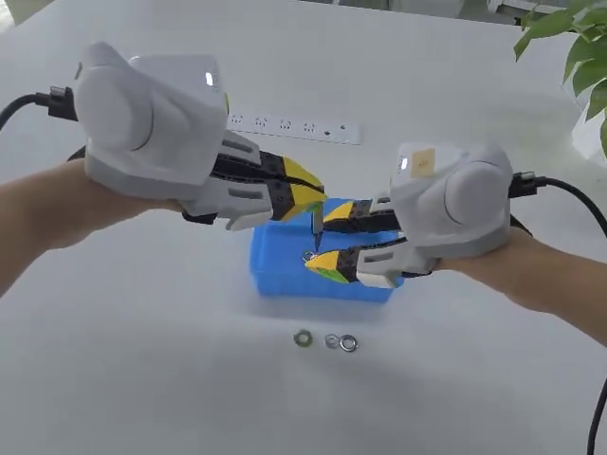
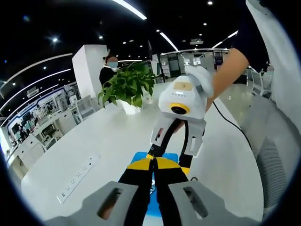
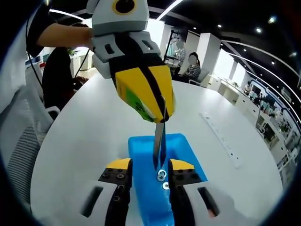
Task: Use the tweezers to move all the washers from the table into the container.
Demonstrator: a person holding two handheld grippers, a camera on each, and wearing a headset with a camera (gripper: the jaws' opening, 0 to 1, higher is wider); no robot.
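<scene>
My left gripper is shut on steel tweezers that point straight down into the blue container. In the right gripper view the left gripper comes from above, and the tweezers end at a washer over the container. I cannot tell whether that washer is pinched or lying. Another washer lies beside it. My right gripper stands open with its jaws on either side of the tweezers. Three washers lie on the table in front of the container.
A white power strip lies behind the container on the round white table. A potted plant stands at the far right edge. Cables trail from both grippers. People sit in the office behind.
</scene>
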